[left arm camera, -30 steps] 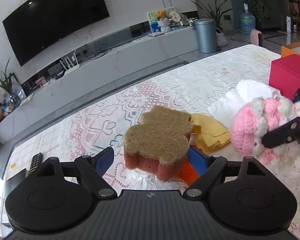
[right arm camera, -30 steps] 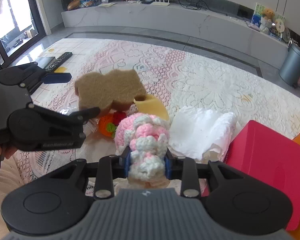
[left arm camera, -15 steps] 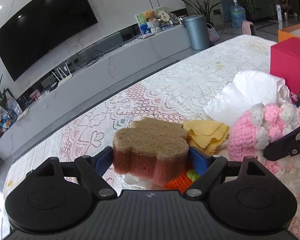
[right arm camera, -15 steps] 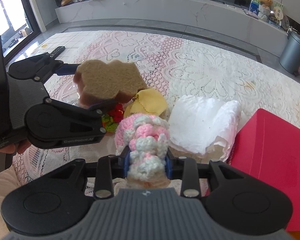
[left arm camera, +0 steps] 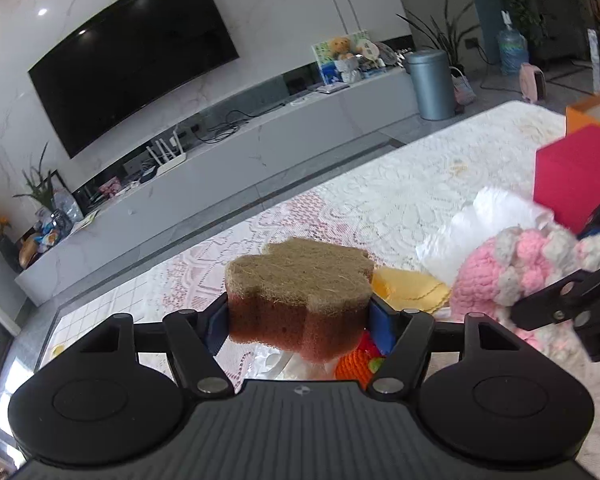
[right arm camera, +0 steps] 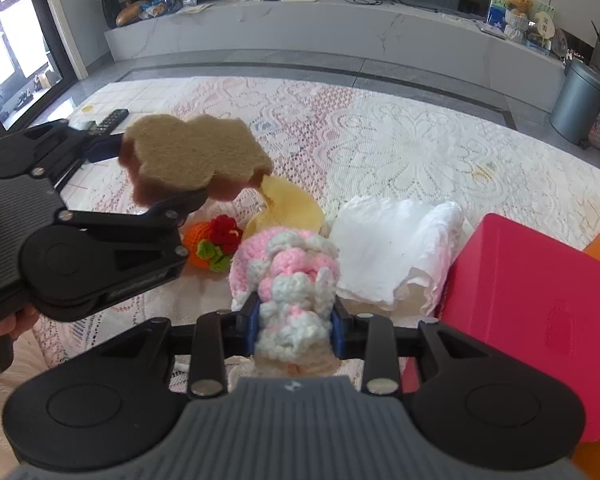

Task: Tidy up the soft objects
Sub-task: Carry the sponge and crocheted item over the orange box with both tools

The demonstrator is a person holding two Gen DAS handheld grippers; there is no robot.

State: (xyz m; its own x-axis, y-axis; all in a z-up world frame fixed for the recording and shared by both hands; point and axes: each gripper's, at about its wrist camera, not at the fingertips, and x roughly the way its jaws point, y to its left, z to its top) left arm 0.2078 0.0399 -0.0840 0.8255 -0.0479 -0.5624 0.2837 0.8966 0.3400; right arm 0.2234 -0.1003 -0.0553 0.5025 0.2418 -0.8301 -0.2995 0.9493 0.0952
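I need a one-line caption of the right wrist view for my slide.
Right tool grips a pink-and-white crochet piece; left tool, closing, lifts a bear-shaped sponge.

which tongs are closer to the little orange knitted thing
Left. The left tongs, closing on the sponge, hang just above the orange knitted toy. The right tongs grip the pink yarn piece beside it.

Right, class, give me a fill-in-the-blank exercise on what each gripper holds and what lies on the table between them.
1. The left gripper is closing on a scouring sponge whose top is brown and whose underside is ____.
2. The right gripper is shut on a crocheted piece in white and ____.
3. On the lace tablecloth, the small orange crochet toy lies ____ the lifted sponge.

Missing words: red; pink; below
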